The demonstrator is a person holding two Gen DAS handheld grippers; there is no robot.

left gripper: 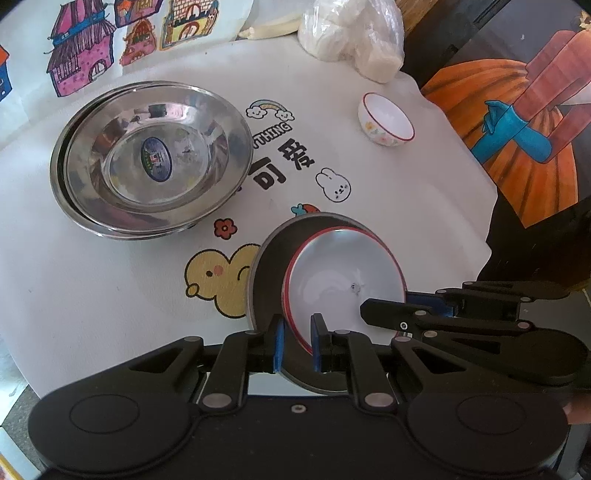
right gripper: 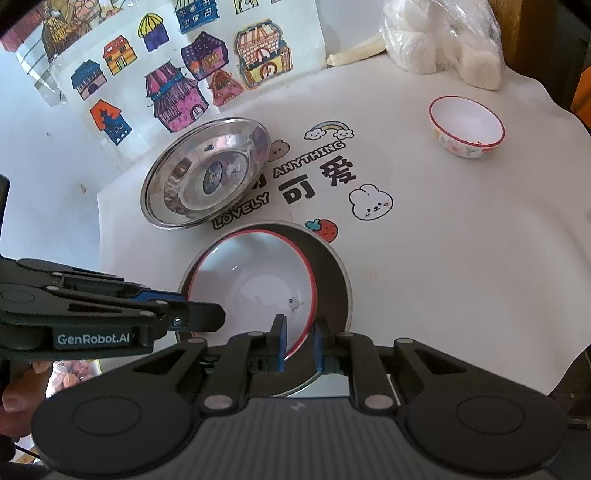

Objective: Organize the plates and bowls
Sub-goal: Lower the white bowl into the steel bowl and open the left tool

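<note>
A white red-rimmed bowl [left gripper: 340, 277] sits inside a grey steel plate [left gripper: 273, 258], both tilted and held up near me. My left gripper [left gripper: 299, 345] is shut on the near rims of plate and bowl. My right gripper [right gripper: 300, 343] is shut on the same bowl [right gripper: 255, 284] and plate [right gripper: 332, 266] from the other side. Stacked steel plates [left gripper: 147, 158] lie on the cloth at the left, also in the right wrist view [right gripper: 207, 173]. A small floral red-rimmed bowl [left gripper: 386, 120] stands far right, also in the right wrist view [right gripper: 466, 125].
The table carries a white cartoon-printed cloth [left gripper: 110, 295]. A plastic bag of white lumps [left gripper: 351, 33] lies at the back; it also shows in the right wrist view [right gripper: 443, 37]. House drawings [right gripper: 166, 81] stand at the back left. The table edge drops off at the right [left gripper: 491, 206].
</note>
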